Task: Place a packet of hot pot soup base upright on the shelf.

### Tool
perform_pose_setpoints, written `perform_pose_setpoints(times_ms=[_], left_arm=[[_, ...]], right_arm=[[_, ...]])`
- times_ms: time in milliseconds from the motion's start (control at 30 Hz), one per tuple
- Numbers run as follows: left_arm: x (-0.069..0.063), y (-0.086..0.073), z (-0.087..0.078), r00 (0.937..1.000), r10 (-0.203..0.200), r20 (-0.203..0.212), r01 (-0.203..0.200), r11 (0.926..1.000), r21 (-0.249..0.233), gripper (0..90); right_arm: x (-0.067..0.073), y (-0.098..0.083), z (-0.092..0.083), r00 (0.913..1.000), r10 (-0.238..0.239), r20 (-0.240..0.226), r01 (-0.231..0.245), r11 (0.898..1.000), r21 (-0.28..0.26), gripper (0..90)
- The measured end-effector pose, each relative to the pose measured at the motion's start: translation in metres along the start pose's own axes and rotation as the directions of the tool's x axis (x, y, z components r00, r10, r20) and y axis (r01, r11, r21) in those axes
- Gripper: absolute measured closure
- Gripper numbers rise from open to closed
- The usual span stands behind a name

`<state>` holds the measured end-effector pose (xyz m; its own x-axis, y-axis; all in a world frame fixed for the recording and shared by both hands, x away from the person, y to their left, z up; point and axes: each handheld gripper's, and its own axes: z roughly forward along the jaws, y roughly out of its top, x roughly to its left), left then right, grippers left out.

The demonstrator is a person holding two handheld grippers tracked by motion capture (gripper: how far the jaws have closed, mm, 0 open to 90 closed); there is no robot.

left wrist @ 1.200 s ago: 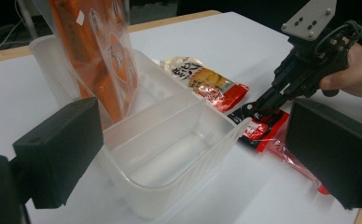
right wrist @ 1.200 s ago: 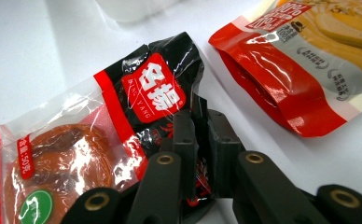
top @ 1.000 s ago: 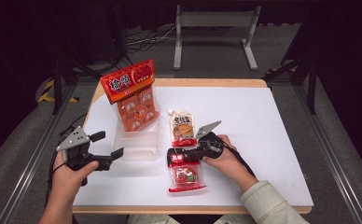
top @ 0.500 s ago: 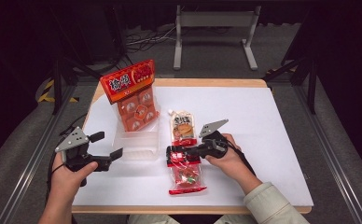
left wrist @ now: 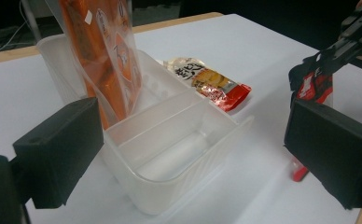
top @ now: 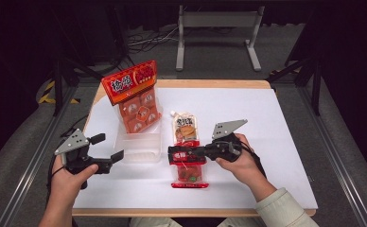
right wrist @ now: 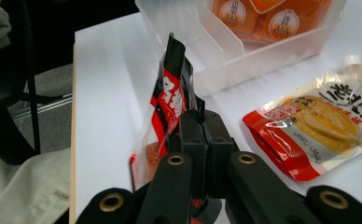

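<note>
The left gripper (top: 108, 160) sits low near the table's left edge, jaws spread wide and gripping nothing, its black fingers (left wrist: 58, 151) framing the near end of the clear plastic tray (top: 139, 152). That tray lies left of the table's centre, and the left gripper view shows a divider running across it, the near compartment bare. At the far end of the tray stands the big orange snack bag (top: 133, 97), propped upright and leaning back toward the far-left corner, round orange pieces showing through its clear front.

Next across, a spouted pouch (top: 185, 127) lies flat on the white table (top: 276, 123) just right of the tray, cap pointing to the far edge, red band at its near end.

Now the action: the right gripper (top: 177, 154) is clamped tight on the red snack packet (top: 187, 169), pinching it by its dark top strip. In the right gripper view the packet (right wrist: 170, 112) stands up from the closed jaws, crumpled at the pinch. From above, the packet's lower end looks to be touching the table near the front edge, though the angle leaves that unsure. The person's right hand (top: 240, 158) comes in from the front-right, pale sleeve at the table's near edge.
</note>
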<state>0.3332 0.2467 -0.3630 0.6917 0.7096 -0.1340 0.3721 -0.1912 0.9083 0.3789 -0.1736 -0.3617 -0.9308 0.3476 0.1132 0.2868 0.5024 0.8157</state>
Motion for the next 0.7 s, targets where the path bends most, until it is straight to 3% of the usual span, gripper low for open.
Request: perform_pose_setpoints(times_ms=[167, 333, 700], left_arm=[[0.001, -0.001, 0.000, 1.0000, -0.005, -0.002, 0.005, 1.0000, 0.000, 5.4], [0.002, -0.001, -0.001, 1.0000, -0.005, -0.006, 0.005, 1.0000, 0.002, 5.4], [0.003, -0.004, -0.002, 0.9995, 0.018, 0.024, -0.018, 0.9996, -0.023, 3.9]], right_arm=[[0.006, 0.007, -0.010, 0.9997, -0.022, -0.004, 0.022, 0.999, -0.029, 90.0], [0.009, 0.015, -0.019, 0.9976, -0.058, 0.039, 0.060, 0.997, -0.055, 90.0], [0.002, 0.024, -0.028, 0.9939, -0.073, 0.082, 0.080, 0.993, -0.086, 90.0]])
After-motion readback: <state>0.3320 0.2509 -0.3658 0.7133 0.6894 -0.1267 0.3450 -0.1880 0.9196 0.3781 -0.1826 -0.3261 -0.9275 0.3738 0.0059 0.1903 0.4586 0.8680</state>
